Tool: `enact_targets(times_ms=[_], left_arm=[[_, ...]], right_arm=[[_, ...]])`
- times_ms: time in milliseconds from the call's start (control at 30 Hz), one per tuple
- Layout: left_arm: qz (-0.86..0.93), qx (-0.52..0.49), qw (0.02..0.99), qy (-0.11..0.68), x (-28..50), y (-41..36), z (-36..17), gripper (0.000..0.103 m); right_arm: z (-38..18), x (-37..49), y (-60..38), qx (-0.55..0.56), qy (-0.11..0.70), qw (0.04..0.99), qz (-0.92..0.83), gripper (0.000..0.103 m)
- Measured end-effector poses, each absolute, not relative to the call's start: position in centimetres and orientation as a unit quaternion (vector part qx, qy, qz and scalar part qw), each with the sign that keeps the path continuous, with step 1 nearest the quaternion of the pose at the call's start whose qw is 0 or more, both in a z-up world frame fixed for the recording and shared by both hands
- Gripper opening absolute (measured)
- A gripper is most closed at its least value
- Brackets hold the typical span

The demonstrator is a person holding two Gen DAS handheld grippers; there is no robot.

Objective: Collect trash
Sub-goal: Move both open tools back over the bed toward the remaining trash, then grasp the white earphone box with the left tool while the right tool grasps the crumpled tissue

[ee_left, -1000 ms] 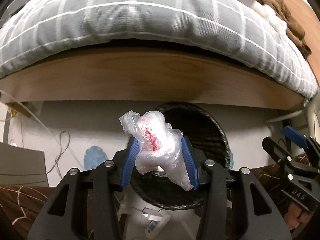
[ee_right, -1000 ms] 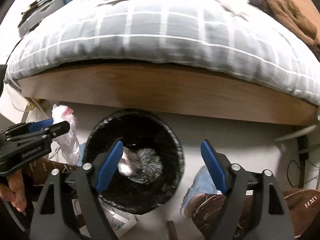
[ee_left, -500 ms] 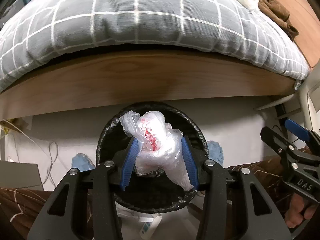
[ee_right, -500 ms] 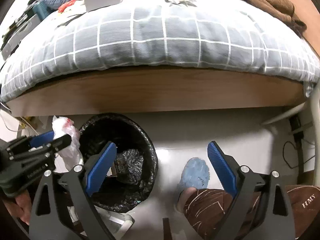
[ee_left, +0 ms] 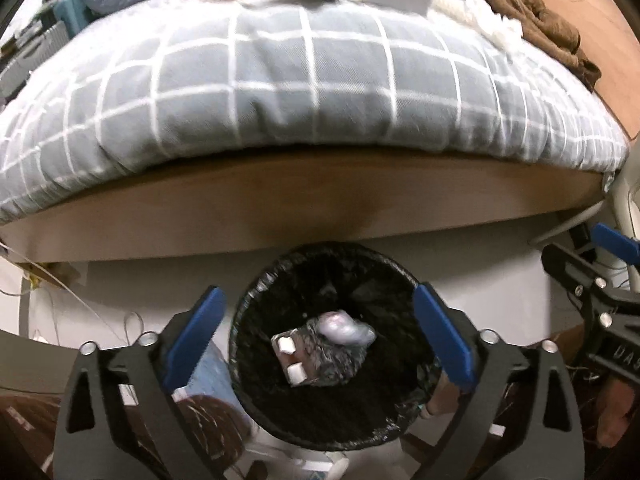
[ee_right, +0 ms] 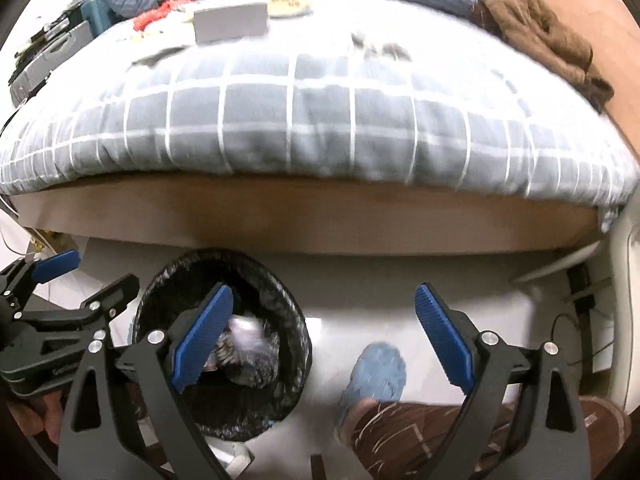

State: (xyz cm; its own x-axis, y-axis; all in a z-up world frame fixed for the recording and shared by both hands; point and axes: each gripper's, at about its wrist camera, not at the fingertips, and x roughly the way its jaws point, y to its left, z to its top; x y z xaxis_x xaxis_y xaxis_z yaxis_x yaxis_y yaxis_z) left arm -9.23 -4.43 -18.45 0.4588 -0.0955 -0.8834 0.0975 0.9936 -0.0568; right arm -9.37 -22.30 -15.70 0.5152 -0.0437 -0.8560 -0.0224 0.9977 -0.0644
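Left wrist view: left gripper (ee_left: 316,340) jaws just sprang apart, nothing between; crumpled plastic bag (ee_left: 346,328) lies in the black-lined bin (ee_left: 256,300). Light, soft, slippery: pinch a bunched fold. Right gripper (ee_right: 324,336) spread, empty.

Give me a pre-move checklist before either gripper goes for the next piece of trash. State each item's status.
1. Left gripper empty: ok. Its jaws have just opened wide and nothing is between them.
2. Crumpled plastic bag inside the black bin: ok, it lies on the trash at the bottom.
3. Right gripper free: ok, jaws wide, nothing between them.
4. Bin upright on the floor beside the bed frame: ok.
5. Next trash on the bed: cannot tell; a grey box and loose scraps lie on the checked duvet, too blurred to sort.
6. Slippered foot near the bin: not ok, mind it.
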Motion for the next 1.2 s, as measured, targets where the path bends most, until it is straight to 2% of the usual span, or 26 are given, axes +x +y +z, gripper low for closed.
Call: enact_targets(times_ms=[300,767,1200], left_arm=[[-0.048,-0.015,0.875,0.481,-6.7,-3.3,-14.5,0.097],[-0.054,-0.019,0.898,0.437,-2.4,-4.6,-10.2,0.097],[-0.068,-0.014,0.907,0.416,3.3,-7.9,-7.7,0.097]], right_arm=[[-12.0,-7.2,-21.4,-0.060,0.423,0.904,-0.013,0.089],[-8.0,-2.4,-24.1,-0.032,0.373,0.927,-0.022,0.089],[-7.5,2.9,-26.0,-0.009,0.372,0.928,-0.020,0.078]])
